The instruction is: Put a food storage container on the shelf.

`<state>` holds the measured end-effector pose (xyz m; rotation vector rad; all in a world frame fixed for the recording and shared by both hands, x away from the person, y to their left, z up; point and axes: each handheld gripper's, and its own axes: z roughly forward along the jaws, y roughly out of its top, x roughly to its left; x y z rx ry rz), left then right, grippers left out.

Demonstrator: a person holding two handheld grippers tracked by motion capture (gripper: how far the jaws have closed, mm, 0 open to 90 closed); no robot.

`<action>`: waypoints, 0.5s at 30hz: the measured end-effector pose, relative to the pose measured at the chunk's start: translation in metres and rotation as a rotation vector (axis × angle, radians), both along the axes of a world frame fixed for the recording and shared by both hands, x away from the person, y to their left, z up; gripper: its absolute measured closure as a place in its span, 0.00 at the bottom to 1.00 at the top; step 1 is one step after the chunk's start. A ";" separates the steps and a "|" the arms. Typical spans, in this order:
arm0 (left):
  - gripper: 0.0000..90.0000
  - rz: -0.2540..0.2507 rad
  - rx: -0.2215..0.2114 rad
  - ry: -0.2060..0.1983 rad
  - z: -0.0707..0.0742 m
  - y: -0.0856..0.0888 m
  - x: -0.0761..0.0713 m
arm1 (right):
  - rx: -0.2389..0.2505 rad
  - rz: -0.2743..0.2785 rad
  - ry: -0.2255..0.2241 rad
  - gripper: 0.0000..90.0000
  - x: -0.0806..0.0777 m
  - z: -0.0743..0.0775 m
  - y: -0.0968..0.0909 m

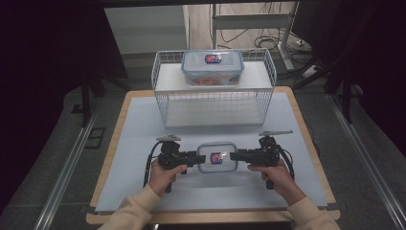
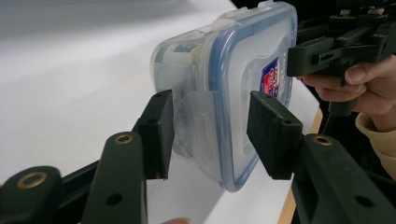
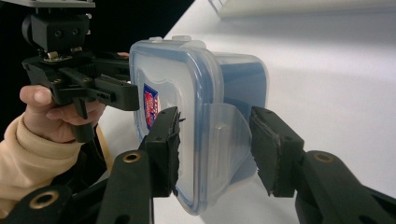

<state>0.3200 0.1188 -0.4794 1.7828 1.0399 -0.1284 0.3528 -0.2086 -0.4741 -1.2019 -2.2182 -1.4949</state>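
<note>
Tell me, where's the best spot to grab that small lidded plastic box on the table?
Probably at its two short ends, one tool from each side. The box is wide and smooth, and its lid has a clip flap at each end. The left tool and right tool each straddle lid and base there, so the lid likely stays on.

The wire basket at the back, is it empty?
No, a lidded plastic container sits on the shelf inside the wire basket.
</note>
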 end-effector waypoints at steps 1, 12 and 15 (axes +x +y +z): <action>0.58 -0.002 0.003 -0.011 0.005 0.000 0.001 | -0.001 0.002 -0.007 0.60 0.001 0.004 0.000; 0.58 0.008 0.015 -0.095 0.053 0.007 0.013 | 0.018 0.007 -0.110 0.60 0.014 0.051 0.006; 0.58 0.012 0.011 -0.109 0.061 0.009 0.015 | 0.022 0.007 -0.127 0.60 0.017 0.059 0.008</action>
